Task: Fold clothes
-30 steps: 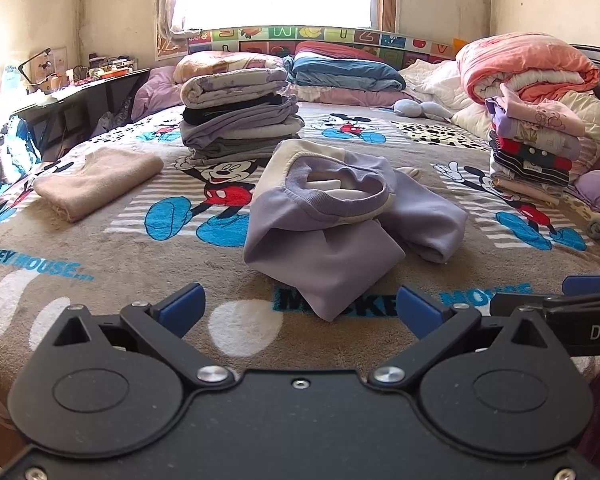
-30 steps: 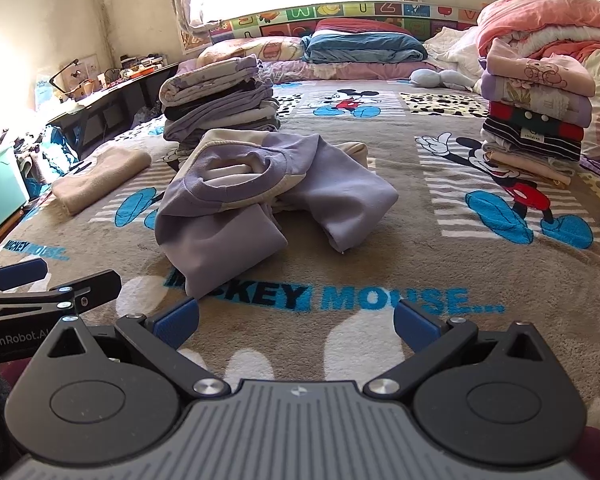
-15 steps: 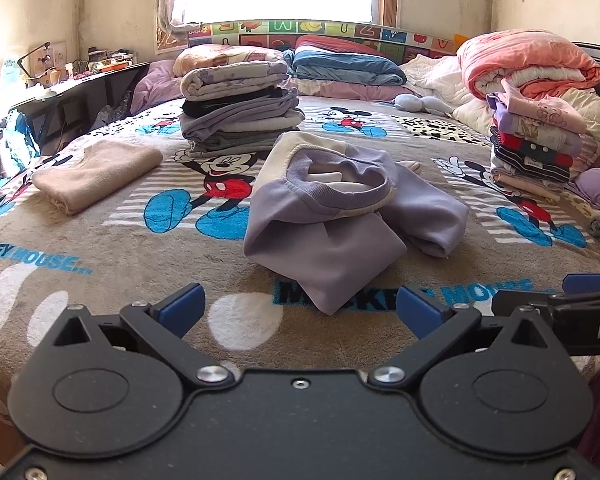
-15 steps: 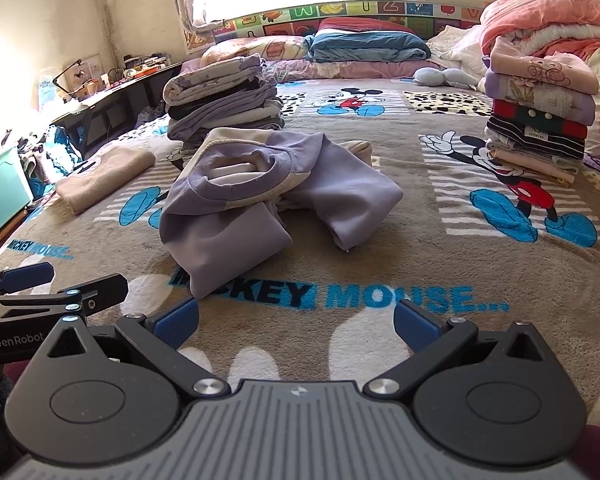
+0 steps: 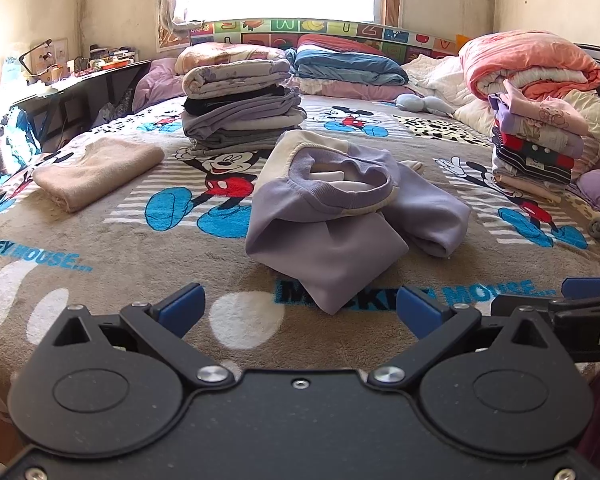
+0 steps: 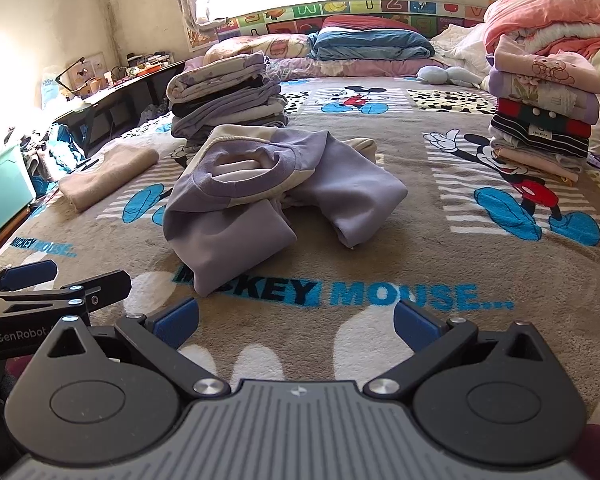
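both grippers gape – lilac sweatshirt (image 5: 340,216) lies crumpled.

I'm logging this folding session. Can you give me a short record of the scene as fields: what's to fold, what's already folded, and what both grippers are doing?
surface: bed blanket with cartoon mouse print
to fold: crumpled purple sweatshirt, mid-bed
folded: beige sweater lying alone; tall pile behind the sweatshirt; second pile by the right edge
left gripper: open, empty, short of the sweatshirt
right gripper: open, empty, short of the sweatshirt
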{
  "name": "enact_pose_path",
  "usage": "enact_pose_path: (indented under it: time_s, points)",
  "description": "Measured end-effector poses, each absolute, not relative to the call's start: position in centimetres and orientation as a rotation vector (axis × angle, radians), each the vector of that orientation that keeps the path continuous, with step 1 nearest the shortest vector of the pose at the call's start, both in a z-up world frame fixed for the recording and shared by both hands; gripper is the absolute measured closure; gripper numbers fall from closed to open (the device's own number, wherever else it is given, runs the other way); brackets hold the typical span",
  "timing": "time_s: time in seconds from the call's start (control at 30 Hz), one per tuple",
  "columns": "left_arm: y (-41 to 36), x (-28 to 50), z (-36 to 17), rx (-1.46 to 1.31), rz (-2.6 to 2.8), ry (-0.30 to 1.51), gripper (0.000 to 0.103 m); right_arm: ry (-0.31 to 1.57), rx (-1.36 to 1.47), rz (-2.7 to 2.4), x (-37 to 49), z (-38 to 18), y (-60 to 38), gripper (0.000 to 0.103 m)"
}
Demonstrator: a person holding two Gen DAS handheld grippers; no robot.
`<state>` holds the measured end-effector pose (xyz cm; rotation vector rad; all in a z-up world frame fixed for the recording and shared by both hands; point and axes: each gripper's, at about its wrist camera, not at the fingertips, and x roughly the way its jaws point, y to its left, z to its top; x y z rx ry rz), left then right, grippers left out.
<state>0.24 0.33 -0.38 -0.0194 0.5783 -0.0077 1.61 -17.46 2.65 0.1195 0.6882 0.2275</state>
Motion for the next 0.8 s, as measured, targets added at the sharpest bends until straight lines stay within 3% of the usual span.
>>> enact_pose_path:
  time_s: [0.8]
  points:
    - [0.21, 0.47, -0.66, -0.016, -0.006, 0.584, 0.000, 0.695, 0.122, 0.243, 1.75, 2.32, -17.29, 0.000]
